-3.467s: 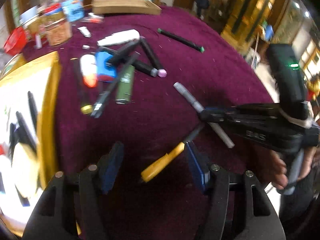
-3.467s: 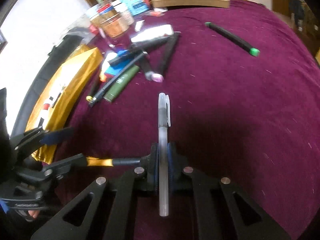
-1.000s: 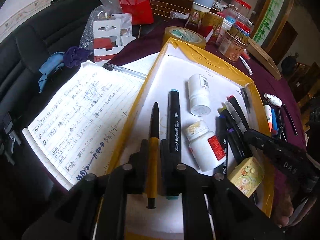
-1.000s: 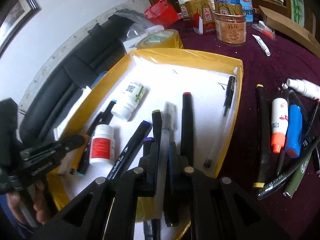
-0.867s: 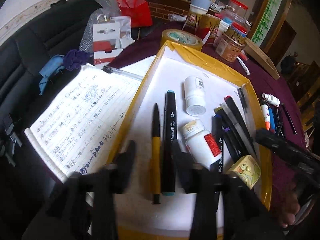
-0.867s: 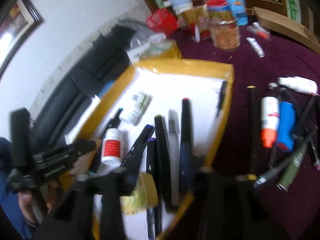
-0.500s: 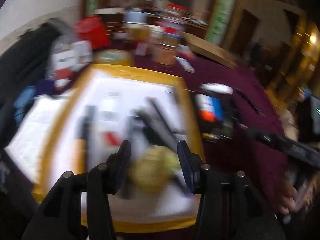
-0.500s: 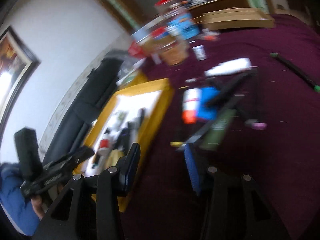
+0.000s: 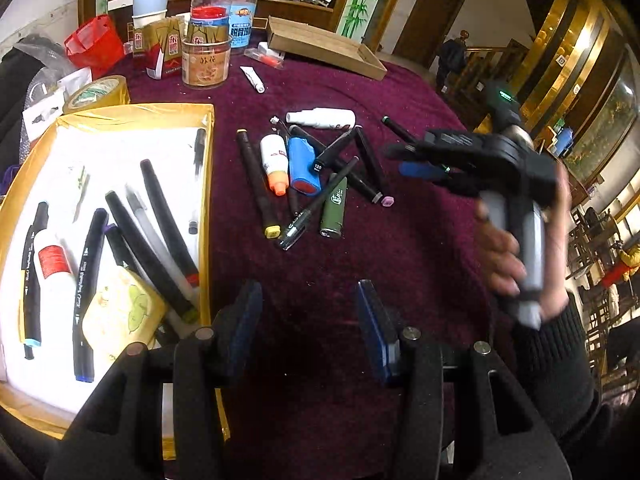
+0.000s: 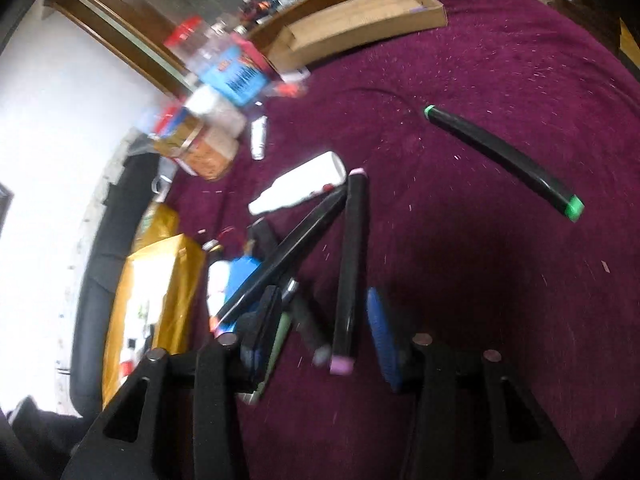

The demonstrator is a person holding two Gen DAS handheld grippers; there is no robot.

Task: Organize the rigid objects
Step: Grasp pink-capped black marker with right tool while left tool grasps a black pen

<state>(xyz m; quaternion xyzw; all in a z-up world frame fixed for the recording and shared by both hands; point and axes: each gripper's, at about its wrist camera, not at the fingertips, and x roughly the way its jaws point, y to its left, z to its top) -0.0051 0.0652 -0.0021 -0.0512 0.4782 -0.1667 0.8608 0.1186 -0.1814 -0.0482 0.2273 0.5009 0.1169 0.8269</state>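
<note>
A yellow-rimmed tray (image 9: 209,168) on the left holds several markers, a clear pen and two small bottles. A heap lies on the maroon cloth: a yellow-capped marker (image 9: 256,188), an orange-tipped white bottle (image 9: 275,160), a blue case (image 9: 302,164), a green tube (image 9: 334,210) and a white bottle (image 9: 322,118). My left gripper (image 9: 308,312) hangs open over bare cloth below the heap, holding nothing. My right gripper (image 10: 324,304) is closing its jaws around a pink-capped black marker (image 10: 348,272), pads apart from it. A green-capped marker (image 10: 500,160) lies alone to the right.
Jars (image 9: 206,64), cartons, a tape roll (image 9: 98,92) and a red basket (image 9: 94,42) crowd the cloth's far left. A flat cardboard box (image 9: 324,48) lies at the back. A person's hand (image 9: 520,248) carries the right gripper (image 9: 404,160) on the right.
Both grippers were shut on pens over the tray: the left on a yellow one, the right on a clear one. Both let go, opened and swung right to the cloth.
</note>
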